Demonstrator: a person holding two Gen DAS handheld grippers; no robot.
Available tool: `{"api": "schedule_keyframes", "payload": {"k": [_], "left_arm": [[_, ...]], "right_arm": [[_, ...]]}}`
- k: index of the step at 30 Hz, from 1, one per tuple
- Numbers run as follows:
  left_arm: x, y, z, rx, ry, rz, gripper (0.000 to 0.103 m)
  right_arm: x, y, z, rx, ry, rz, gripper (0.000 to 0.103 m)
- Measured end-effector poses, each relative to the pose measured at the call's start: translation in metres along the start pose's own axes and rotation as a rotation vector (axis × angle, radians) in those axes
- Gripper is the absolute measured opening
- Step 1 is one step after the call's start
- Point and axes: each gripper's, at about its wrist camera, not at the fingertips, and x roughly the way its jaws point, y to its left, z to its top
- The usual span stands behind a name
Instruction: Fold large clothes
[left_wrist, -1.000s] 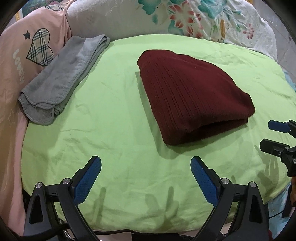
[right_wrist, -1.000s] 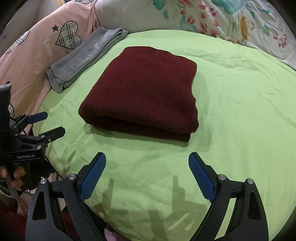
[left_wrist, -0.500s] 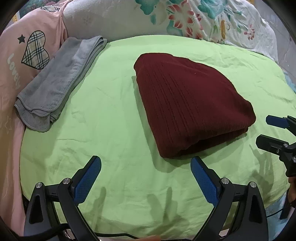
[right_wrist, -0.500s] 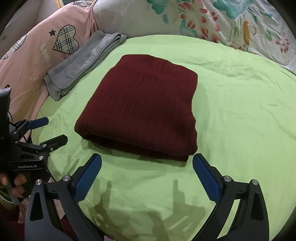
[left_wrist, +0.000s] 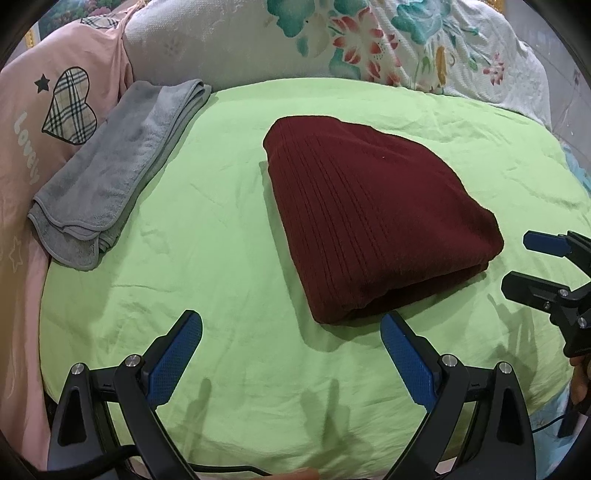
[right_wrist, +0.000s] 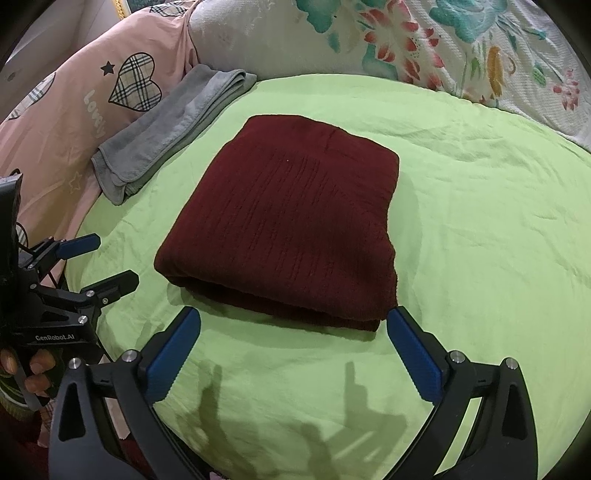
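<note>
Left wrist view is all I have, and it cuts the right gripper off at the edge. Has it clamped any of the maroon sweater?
Observer: No. The right gripper is wide open, with the folded maroon sweater's near edge lying by its tips.
Operator: Is the sweater's right side tidy?
Observer: Yes. The right wrist view shows that edge fairly straight, with no sleeve sticking out.
Operator: Who holds the left gripper?
Observer: A hand grips the handle of the left gripper at the bed's edge.
</note>
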Motion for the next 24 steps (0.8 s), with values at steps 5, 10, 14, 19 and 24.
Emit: {"api": "schedule_keyframes", "payload": {"k": [5,10,14,19,24], "left_arm": [[-0.003,-0.001,0.0,-0.004,-0.007,-0.001,0.098],[-0.005,-0.001,0.001,-0.004,-0.015,-0.009,0.098],[-0.006,0.0,0.001,-0.007,-0.02,-0.013,0.098],[-0.01,0.0,0.0,-0.014,-0.033,-0.015,0.098],[-0.014,-0.001,-0.001,-0.012,-0.043,-0.014,0.098]], "right_arm": [[0.0,0.001,-0.001,-0.001,0.004,0.001,0.101],[0.0,0.0,-0.001,0.005,0.002,0.0,0.101],[0.0,-0.002,-0.002,0.014,0.001,0.002,0.101],[-0.001,-0.002,-0.003,0.015,-0.002,0.002,0.102],[-0.002,-0.002,-0.003,0.013,-0.004,0.005,0.102]]}}
